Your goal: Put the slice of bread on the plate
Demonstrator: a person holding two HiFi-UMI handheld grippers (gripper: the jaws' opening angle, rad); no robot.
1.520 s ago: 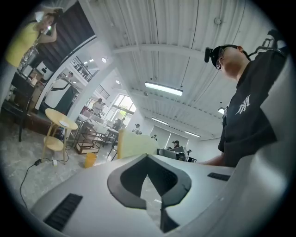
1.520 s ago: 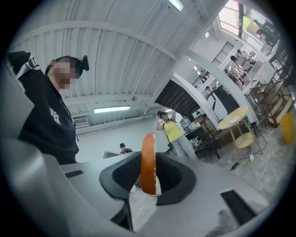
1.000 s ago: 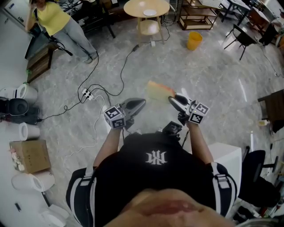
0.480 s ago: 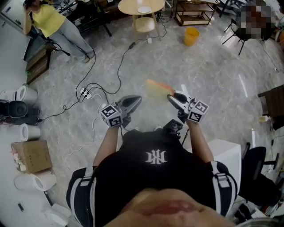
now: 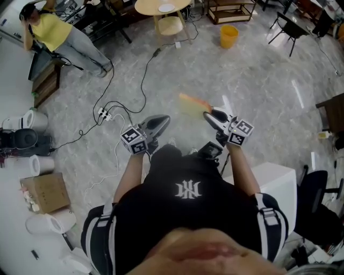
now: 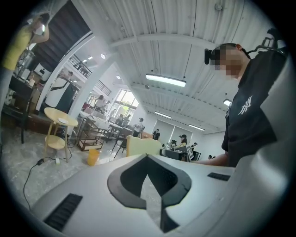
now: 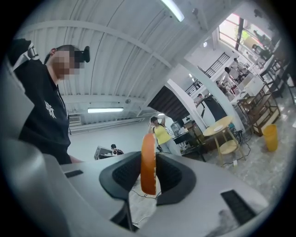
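The person stands on a grey marble floor (image 5: 258,91) with both grippers held out level in front of the body. The right gripper (image 5: 207,115) has its jaws clamped on the slice of bread (image 5: 191,106). In the right gripper view the slice (image 7: 148,159) stands edge-on and upright between the two dark pads, its orange crust facing the camera. The slice sticks out past the jaw tips, in the air above the floor and touching nothing else.

The left gripper (image 5: 164,119) is level beside it, a short way to the left, with its jaws together at the tips and nothing between them, as the left gripper view (image 6: 148,159) shows.

The plate (image 5: 166,7) is white and lies about the middle of the top of a small round bench (image 5: 144,7), far ahead at the top edge of the head view and well apart from the bread. A yellow bucket (image 5: 228,35) stands on the floor to the right of the bench. A person in a yellow top (image 5: 47,28) stands to its left. Black cables run across the floor to a power strip (image 5: 103,113) left of the grippers, and a cardboard box (image 5: 45,192) sits near the left edge.
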